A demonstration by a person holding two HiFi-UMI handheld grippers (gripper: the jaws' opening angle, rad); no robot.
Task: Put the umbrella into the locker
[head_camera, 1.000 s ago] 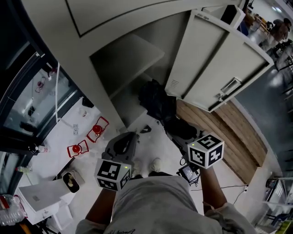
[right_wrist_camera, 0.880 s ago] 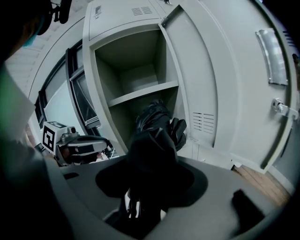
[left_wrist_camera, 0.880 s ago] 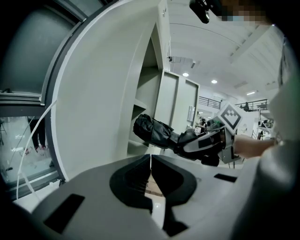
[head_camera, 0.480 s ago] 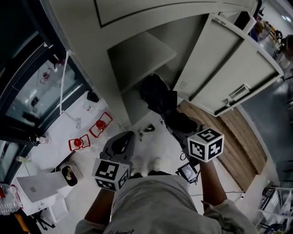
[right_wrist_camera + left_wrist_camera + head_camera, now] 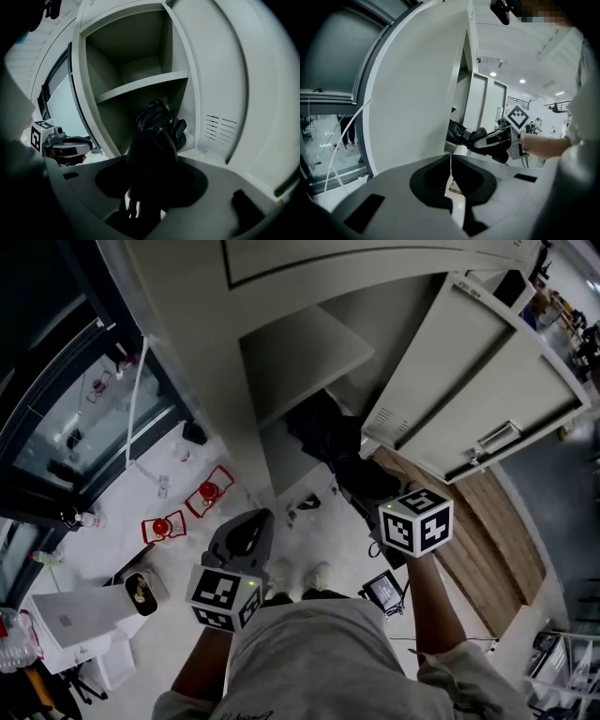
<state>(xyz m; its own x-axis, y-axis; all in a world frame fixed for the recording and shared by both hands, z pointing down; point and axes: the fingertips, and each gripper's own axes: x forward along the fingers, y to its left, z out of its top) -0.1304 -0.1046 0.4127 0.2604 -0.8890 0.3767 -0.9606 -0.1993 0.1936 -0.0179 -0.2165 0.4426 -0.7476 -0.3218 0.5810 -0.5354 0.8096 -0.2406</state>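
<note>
A folded black umbrella (image 5: 330, 439) reaches from my right gripper (image 5: 364, 487) into the lower compartment of the open grey locker (image 5: 309, 351), under its shelf. The right gripper view shows the jaws shut on the umbrella (image 5: 153, 137), whose far end lies inside on the compartment floor. My left gripper (image 5: 251, 519) hangs lower left, outside the locker by its side wall. Its jaws are shut with nothing between them (image 5: 451, 157). From the left gripper view the right gripper (image 5: 498, 142) and the umbrella (image 5: 461, 133) show past the locker's edge.
The locker door (image 5: 469, 381) stands swung open at the right. Two red objects (image 5: 208, 493) and a white box (image 5: 66, 620) lie on the pale floor at left. A wooden floor strip (image 5: 483, 531) runs right. A small screen device (image 5: 384, 592) hangs near my body.
My right gripper has moved toward the locker with the umbrella, whose far end sits deeper under the shelf. The left gripper has shifted only slightly.
</note>
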